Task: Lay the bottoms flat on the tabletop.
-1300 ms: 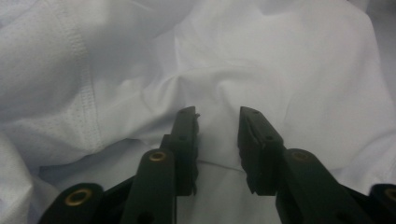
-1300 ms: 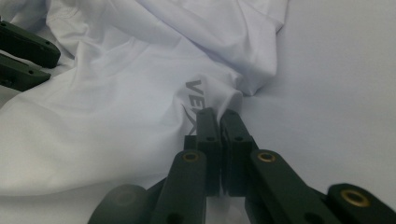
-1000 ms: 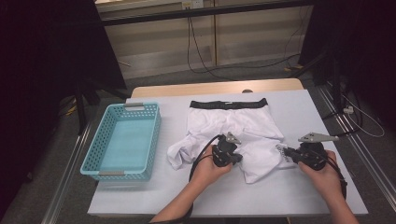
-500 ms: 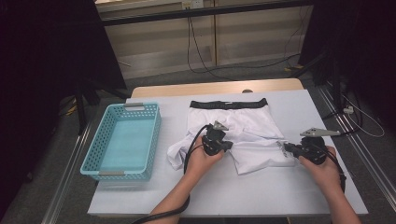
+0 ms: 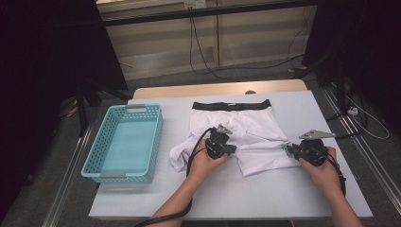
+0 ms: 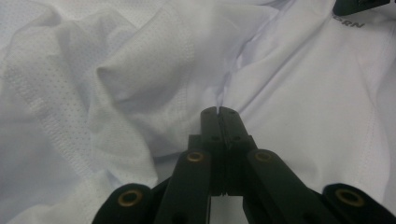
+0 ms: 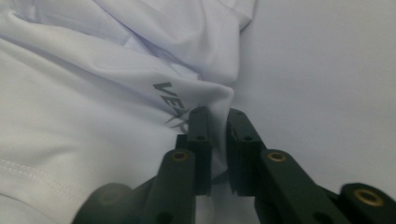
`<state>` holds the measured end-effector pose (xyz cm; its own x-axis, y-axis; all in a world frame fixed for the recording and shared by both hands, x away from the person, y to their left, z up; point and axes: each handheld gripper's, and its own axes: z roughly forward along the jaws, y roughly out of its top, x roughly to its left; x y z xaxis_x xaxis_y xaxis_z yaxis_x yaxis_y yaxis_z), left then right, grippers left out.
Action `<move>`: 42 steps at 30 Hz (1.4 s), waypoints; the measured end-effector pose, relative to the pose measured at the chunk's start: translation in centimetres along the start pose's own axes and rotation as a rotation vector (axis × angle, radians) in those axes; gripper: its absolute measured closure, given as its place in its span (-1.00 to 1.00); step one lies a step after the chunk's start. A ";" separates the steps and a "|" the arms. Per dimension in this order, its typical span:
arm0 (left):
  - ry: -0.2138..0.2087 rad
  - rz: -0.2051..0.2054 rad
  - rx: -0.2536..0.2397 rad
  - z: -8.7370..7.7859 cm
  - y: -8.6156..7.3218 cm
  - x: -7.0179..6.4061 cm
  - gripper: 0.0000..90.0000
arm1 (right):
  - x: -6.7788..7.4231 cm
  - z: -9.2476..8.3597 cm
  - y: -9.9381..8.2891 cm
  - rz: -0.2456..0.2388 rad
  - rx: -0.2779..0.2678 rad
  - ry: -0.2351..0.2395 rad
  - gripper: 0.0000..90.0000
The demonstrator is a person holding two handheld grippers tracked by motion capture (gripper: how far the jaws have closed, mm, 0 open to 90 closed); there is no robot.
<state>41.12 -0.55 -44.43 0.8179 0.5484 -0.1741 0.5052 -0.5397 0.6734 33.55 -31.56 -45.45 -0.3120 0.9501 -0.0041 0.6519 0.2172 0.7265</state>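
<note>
White shorts (image 5: 257, 127) with a black waistband (image 5: 231, 105) lie flat on the pale table (image 5: 283, 198), the waistband at the far side. My left gripper (image 5: 220, 137) is over their middle. In the left gripper view its jaws (image 6: 218, 112) are pressed together on a pinched fold of the white fabric (image 6: 140, 70). My right gripper (image 5: 287, 148) is at the right leg hem. Its jaws (image 7: 218, 114) have just been opening; they stand slightly apart with the hem's printed corner (image 7: 177, 100) loose between them.
A light blue plastic basket (image 5: 90, 158) stands on the table's left side with nothing in it. Bare tabletop lies right of the shorts (image 7: 327, 70) and along the near edge. Dark stands and cables sit on the floor beyond the table.
My left gripper has moved a little away from the person and leftward, drawing the shorts' near part with it. The right gripper stays at the right hem.
</note>
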 end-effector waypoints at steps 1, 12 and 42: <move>0.002 0.001 -0.002 0.0 0.0 0.0 0.88 | -0.1 -0.2 -0.1 0.007 -0.004 -0.001 0.58; -0.038 0.028 -0.031 -1.5 0.2 -1.1 -0.24 | -0.4 -2.6 -0.6 0.080 -0.054 0.032 0.04; -0.116 0.145 -0.011 -0.9 -2.4 -5.2 -0.33 | 1.6 -3.1 -2.7 -0.003 0.012 0.090 0.24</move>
<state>35.36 -1.54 -44.46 0.9085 0.3879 -0.1555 0.3771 -0.6005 0.7051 29.19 -31.35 -45.27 -0.3746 0.9255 0.0559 0.6591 0.2234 0.7181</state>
